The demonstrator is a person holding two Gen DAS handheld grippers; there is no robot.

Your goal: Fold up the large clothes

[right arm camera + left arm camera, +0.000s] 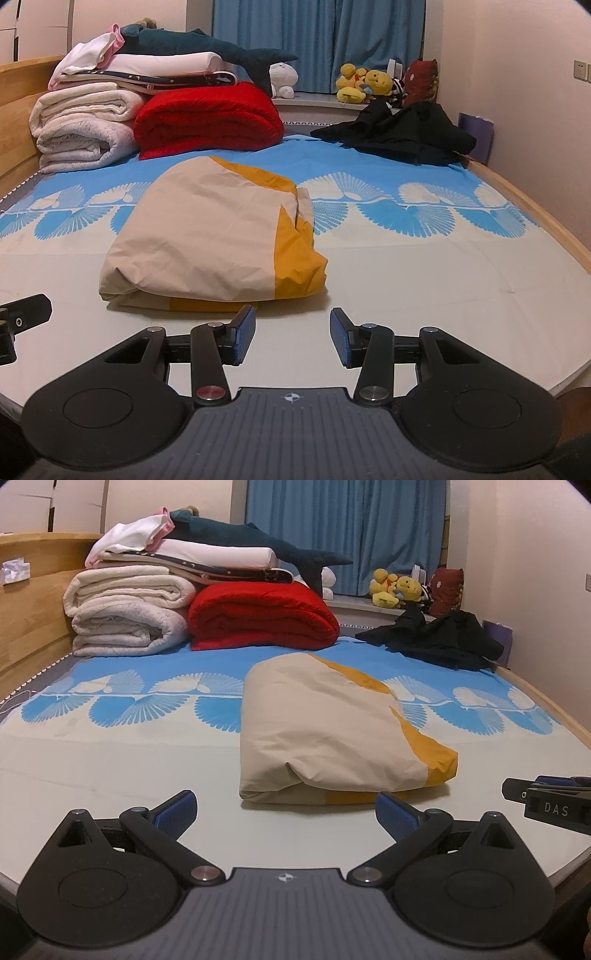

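Two claws are seen low over the near edge of a bed (110, 760), whose sheet is pale close by and blue with white fan prints farther back. At 10 o'clock in both views, a stack of folded white blankets (125, 609) is piled against a wooden headboard (29, 602), with a red blanket (258, 616) just beside it and a dark plush shark (258, 539) laid on top. At 2 o'clock a heap of black clothes (439, 638) is spread near the bed's far right corner. A folded beige-and-yellow garment (332, 731) is set near the middle of the bed, at 12 o'clock from the left claw (286, 814) and at 11 o'clock from the right claw (293, 338), close ahead of both and touched by neither. Yellow plush toys (397, 589) are lined on the sill below blue curtains (347, 528). The left claw is held wide apart and empty. The right claw is parted more narrowly, with nothing between its blue pads (245, 334).
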